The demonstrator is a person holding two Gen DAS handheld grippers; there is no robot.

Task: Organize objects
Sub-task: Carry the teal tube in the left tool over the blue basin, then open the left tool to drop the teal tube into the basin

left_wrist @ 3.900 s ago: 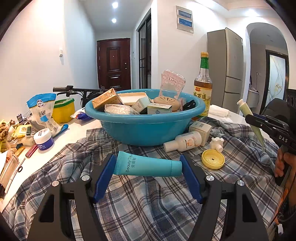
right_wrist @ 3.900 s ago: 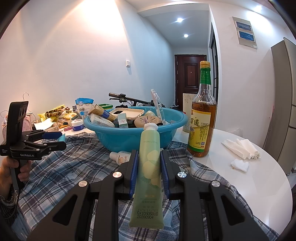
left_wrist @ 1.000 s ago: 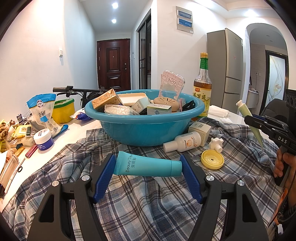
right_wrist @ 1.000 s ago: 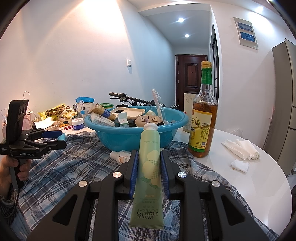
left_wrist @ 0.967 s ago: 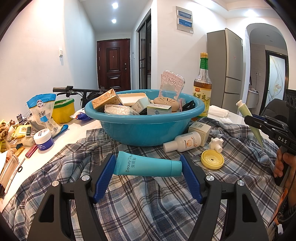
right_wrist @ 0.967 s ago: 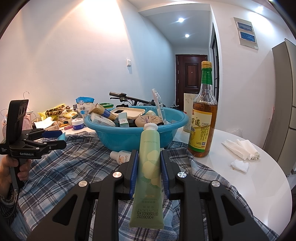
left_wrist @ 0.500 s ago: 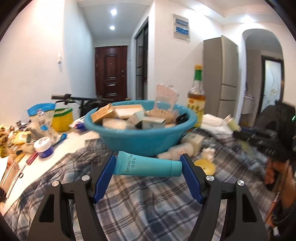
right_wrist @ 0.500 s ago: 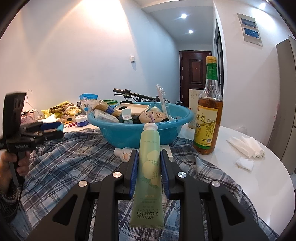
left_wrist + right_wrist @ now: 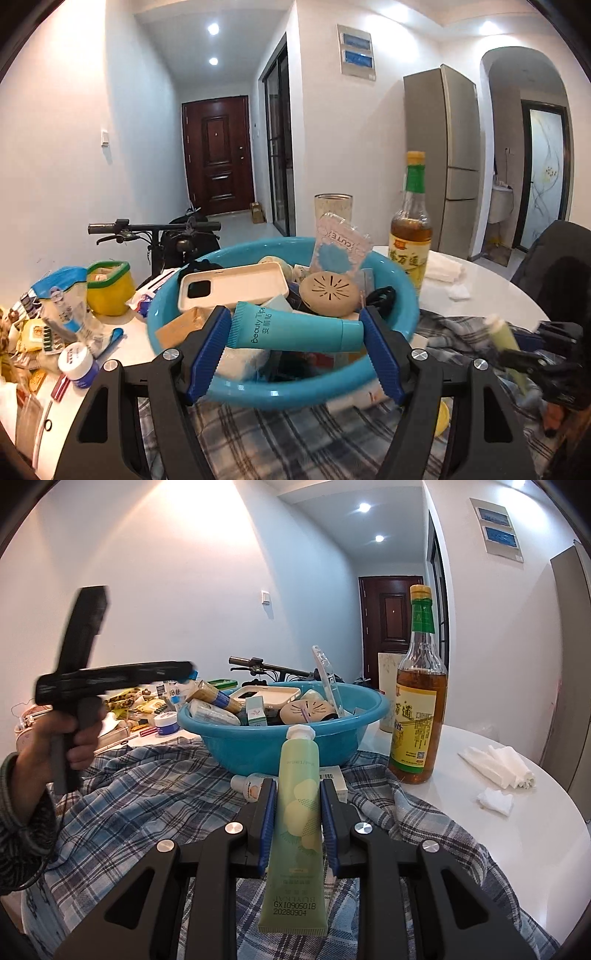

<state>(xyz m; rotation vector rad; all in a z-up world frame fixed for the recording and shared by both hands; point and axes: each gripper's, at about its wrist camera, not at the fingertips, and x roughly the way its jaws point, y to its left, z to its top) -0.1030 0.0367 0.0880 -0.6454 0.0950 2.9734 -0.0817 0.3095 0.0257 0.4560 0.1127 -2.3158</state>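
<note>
Bright ceiling spotlights [image 9: 213, 28], fisheye-bent edges with dark corners, motion blur on the left tongs [image 9: 110, 679].

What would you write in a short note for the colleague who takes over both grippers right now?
Left gripper: shut on the teal tube, gripped end to end and held crosswise above the blue basin.
Right gripper: shut on the pale green tube, cap pointing forward, short of the basin and above the plaid cloth.
Done: the basin already holds a phone case, boxes and a round tan case.
Left: both tubes are not yet released; a small white bottle and a box lie on the cloth beside the basin.
</note>
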